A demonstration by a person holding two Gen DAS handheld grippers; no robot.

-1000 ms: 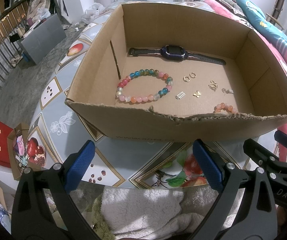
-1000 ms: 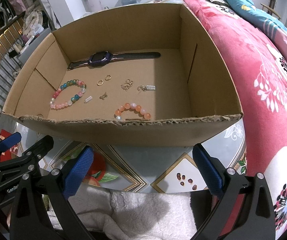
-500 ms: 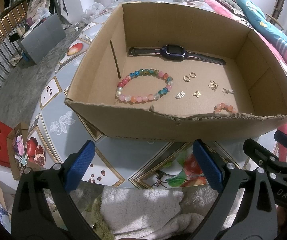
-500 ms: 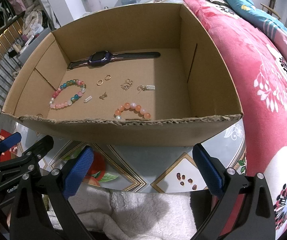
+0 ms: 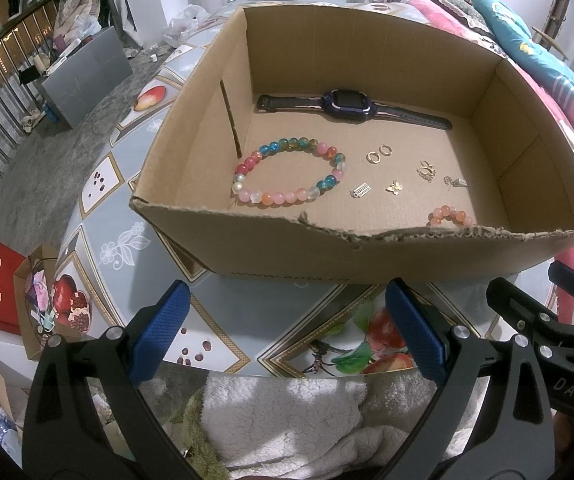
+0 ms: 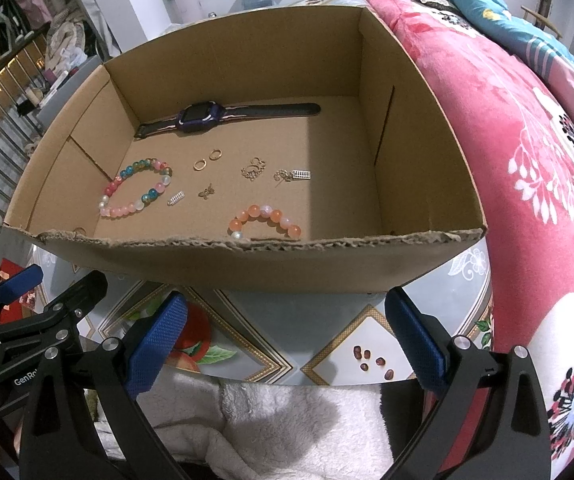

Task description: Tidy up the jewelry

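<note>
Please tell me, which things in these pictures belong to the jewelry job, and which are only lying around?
For the job:
- cardboard box
- multicolored bead bracelet
- orange bead bracelet
- two gold hoop earrings
- butterfly charm
- smartwatch
- left gripper and right gripper, both open

Only lying around:
- white fleece
- floral blanket
- red bag

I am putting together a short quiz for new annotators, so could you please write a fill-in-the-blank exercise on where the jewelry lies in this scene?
1. The watch lies along the ___ wall of the cardboard box.
2. Both the left gripper and the right gripper are ___ and hold nothing.
3. The orange bracelet lies nearest the box's ___ wall.
4. The two gold hoops lie between the watch and the ___ charm.

Missing words: far; open; near; butterfly
</note>
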